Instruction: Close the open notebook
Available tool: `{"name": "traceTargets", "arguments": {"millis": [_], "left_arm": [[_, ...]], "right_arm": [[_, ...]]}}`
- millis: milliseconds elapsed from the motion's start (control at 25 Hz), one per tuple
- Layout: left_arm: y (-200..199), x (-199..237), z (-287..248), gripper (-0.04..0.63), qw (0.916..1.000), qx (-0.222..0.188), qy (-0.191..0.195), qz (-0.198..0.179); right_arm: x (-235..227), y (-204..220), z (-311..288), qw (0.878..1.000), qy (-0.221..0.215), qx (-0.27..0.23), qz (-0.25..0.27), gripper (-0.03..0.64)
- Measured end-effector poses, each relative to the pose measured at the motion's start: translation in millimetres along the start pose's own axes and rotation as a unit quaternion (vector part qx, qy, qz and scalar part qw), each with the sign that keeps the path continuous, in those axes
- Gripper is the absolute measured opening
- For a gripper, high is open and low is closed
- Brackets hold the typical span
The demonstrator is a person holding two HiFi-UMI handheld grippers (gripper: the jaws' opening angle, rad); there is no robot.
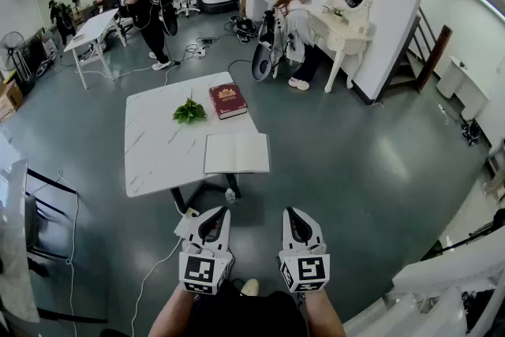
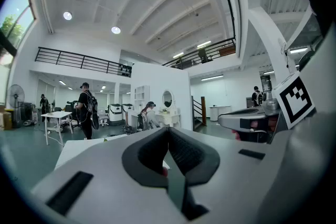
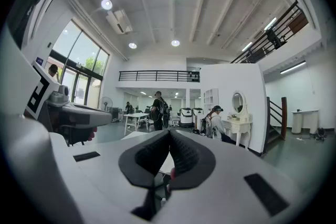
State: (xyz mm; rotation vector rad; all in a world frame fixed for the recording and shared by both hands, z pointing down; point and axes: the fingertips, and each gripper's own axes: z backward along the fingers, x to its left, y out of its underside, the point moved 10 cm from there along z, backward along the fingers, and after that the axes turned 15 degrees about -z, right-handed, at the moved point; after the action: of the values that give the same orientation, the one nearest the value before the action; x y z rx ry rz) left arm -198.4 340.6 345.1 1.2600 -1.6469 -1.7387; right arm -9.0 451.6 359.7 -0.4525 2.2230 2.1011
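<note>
Status: in my judgement the task is not yet begun.

The white tabletop point(image 1: 150, 146) is standing in the middle of the grey floor point(image 1: 355, 162), well ahead of me. The notebook point(image 1: 237, 153) is lying on it fully open, both pages facing up, at the near right corner, with its near edge running along the tabletop's rim. Nothing is touching it. The whole of the closing is left to do: I am judging that one half needs lifting and folding over onto the other.

Two other items are sitting on the tabletop beyond the notebook and apart from it. A red book point(image 1: 227, 100), shut, is lying near the far right edge. A small green leafy sprig point(image 1: 189, 112) is lying just beside that book, on its left. Neither is lying in the way of the fold.

I am holding both grippers low and close to my body, well short of the tabletop, with bare floor showing between them and its near edge. The notebook is lying ahead of both, nearer the left gripper's line than the right's.

The left gripper point(image 1: 215, 219) is pointing toward the notebook's left half; its jaws are meeting at the tips with nothing between them. The right gripper point(image 1: 295, 220) is pointing just past the notebook's right edge; its jaws are likewise pressed together and carrying nothing.
</note>
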Motion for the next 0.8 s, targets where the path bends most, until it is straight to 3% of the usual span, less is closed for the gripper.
{"name": "traceTargets", "arguments": {"millis": [480,800], "left_arm": [[-2,-9,1,0.025,1.0,0.003,-0.001,0.0],[-4,-4,-29,0.025,1.0,0.009,0.004,-0.002]], "right_arm": [[-10,0,9,1.0,0.007,-0.002,-0.011,0.015],[-31,0,-8,1.0,0.021,0.003,-0.021,0.015]]}}
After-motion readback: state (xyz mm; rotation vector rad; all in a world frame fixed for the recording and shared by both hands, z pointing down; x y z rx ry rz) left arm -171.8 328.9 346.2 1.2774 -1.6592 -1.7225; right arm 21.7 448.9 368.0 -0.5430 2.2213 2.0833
